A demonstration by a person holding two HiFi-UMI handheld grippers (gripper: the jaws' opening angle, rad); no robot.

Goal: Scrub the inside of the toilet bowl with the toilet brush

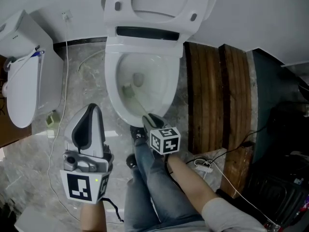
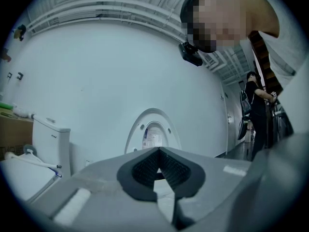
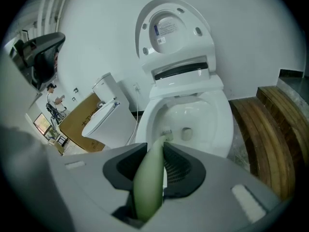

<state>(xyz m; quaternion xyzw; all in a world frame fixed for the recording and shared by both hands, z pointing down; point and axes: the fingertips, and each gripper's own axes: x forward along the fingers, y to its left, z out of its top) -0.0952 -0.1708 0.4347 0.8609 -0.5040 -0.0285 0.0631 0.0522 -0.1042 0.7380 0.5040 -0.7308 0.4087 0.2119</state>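
The white toilet bowl stands with its seat and lid raised. A pale green toilet brush reaches into the bowl, its head against the left inner wall next to the drain. My right gripper is shut on the brush's handle at the bowl's near rim. The right gripper view shows the handle clamped in that gripper, with the bristles in the bowl. Left of the bowl my left gripper points upward, shut and holding nothing.
A second white toilet stands at the left, with a small green object on the floor beside it. Wooden steps flank the bowl's right side. Cables lie near them. The person's jeans-clad legs are below the bowl.
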